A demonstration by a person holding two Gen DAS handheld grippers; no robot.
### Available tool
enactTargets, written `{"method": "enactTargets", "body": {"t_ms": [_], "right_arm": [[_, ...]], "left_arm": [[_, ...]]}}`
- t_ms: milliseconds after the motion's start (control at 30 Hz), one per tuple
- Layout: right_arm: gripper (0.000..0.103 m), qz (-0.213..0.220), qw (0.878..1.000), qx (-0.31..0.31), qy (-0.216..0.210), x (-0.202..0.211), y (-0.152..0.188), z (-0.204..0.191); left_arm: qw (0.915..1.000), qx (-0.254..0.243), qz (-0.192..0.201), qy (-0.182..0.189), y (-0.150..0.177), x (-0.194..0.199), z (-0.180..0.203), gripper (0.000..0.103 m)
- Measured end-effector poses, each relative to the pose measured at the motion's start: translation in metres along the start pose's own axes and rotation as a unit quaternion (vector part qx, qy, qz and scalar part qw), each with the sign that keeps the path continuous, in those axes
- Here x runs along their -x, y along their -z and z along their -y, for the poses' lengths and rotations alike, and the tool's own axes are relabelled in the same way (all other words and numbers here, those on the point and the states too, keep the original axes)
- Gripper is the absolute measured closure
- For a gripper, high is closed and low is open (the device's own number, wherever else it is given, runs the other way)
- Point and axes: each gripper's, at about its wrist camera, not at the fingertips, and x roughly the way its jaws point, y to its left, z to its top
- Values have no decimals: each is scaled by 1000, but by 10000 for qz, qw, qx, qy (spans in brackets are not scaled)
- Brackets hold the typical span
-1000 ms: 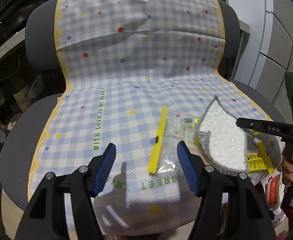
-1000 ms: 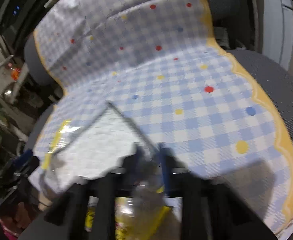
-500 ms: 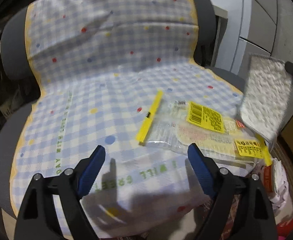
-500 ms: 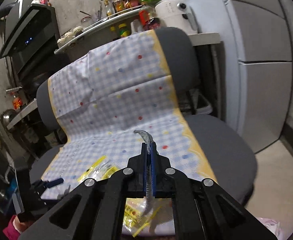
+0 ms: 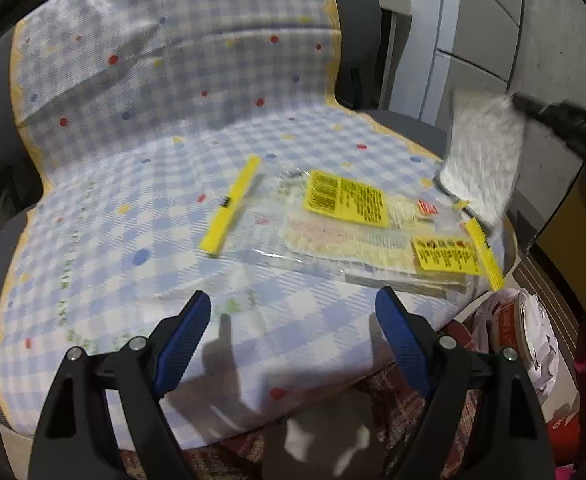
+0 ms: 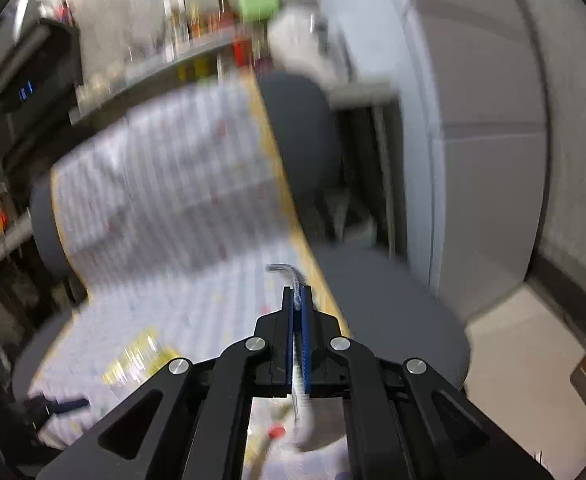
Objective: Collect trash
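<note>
Left gripper at bottom centre of the left wrist view, jaws wide apart, nothing between the blue pads, hovering over the front edge of the checkered cloth that covers a grey office chair. Just above it in frame lies the trash: a clear plastic bag with yellow labels and a yellow zip strip, flat on the seat, right of centre, its right end hanging past the seat edge. A separate yellow strip lies diagonally at the bag's left end, touching or overlapping it, hard to tell. Nothing sits between the left jaws and the bag, only bare cloth. Right gripper, bottom centre of the right wrist view, jaws clamped tight on the edge of a white pad with grey trim; in the left view the same pad hangs blurred at the right side, lifted clear of the seat above the bag's right end. Lower right of the left view: a bin with crumpled paper, beside the chair. Grey cabinet at upper right. Blurred cluttered shelf behind the chair in the right view.
</note>
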Motion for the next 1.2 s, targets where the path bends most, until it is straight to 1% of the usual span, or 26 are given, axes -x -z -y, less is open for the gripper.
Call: {"method": "enactTargets", "body": {"t_ms": [67, 100, 167, 233, 267, 367, 433, 533, 567, 600, 633, 667, 700, 733, 767, 833, 867, 900, 933, 967, 1033, 1067, 1100, 1133, 1200], "right_arm": [[99, -579, 9982, -146, -83, -20, 13, 3], [99, -783, 9966, -194, -175, -25, 20, 3], [99, -1218, 9903, -298, -601, -30, 37, -3], [99, -1684, 9790, -347, -1094, -36, 53, -16], [99, -1894, 9731, -318, -1271, -40, 60, -23], [99, -2303, 9575, -349, -1704, -54, 75, -44], [99, -2376, 9530, -410, -1836, -60, 79, -53], [99, -2573, 9369, -588, -2291, -66, 84, -72], [99, -2568, 9365, -555, -2321, -65, 85, -77], [99, -2516, 9389, -512, -2291, -63, 85, -80], [99, -2415, 9438, -422, -2217, -60, 84, -83], [99, -2380, 9456, -388, -2185, -58, 83, -84], [99, -2406, 9445, -434, -2193, -59, 82, -81], [99, -2499, 9409, -568, -2215, -64, 84, -78], [99, -2545, 9376, -684, -2266, -67, 86, -76], [99, -2575, 9324, -885, -2376, -69, 87, -70], [99, -2583, 9311, -931, -2400, -70, 88, -69], [99, -2582, 9299, -980, -2431, -70, 89, -68], [99, -2578, 9295, -996, -2443, -68, 89, -64], [99, -2573, 9297, -983, -2444, -67, 90, -63], [99, -2561, 9318, -897, -2411, -63, 91, -63], [99, -2558, 9329, -853, -2388, -62, 90, -64], [99, -2540, 9351, -793, -2340, -61, 88, -64], [99, -2511, 9373, -753, -2297, -61, 86, -64], [99, -2366, 9441, -702, -2187, -54, 81, -61]], "left_arm": [[10000, -52, -22, -24, -3, -6, 2, 21], [9999, -54, -37, -80, -5, -10, 2, 21], [9999, 38, -34, -89, -11, -15, -2, 21], [9998, 193, -45, -100, -18, -21, -9, 21], [9996, 265, -50, -112, -21, -24, -13, 21], [9984, 557, -31, -106, -26, -22, -24, 22], [9979, 643, 32, -66, -26, -15, -26, 22], [9975, 688, 32, -156, -19, -9, -29, 22], [9971, 739, 8, -189, -18, -9, -31, 22], [9963, 830, -26, -231, -15, -10, -34, 22], [9955, 908, -78, -269, -13, -11, -37, 22], [9942, 1009, -172, -319, -11, -16, -39, 22], [9930, 1092, -255, -360, -10, -21, -40, 22], [9921, 1151, -277, -420, -10, -23, -39, 22], [9922, 1124, -205, -495, -11, -24, -34, 22], [9931, 1121, -193, -303, -15, -28, -27, 25], [9929, 1131, -172, -319, -17, -31, -24, 25], [9926, 1137, -169, -381, -19, -35, -22, 28], [9929, 1136, -137, -330, -21, -39, -21, 43], [9929, 1108, -66, -420, -22, -39, -19, 49], [9931, 1106, 127, -364, -28, -32, -19, 73], [9936, 1089, 261, -111, -31, -27, -19, 91], [9938, 1072, 286, 112, -33, -23, -19, 99], [9939, 1020, 379, 203, -35, -17, -17, 102], [9946, 738, 660, 318, -39, 1, -8, 103]]}}
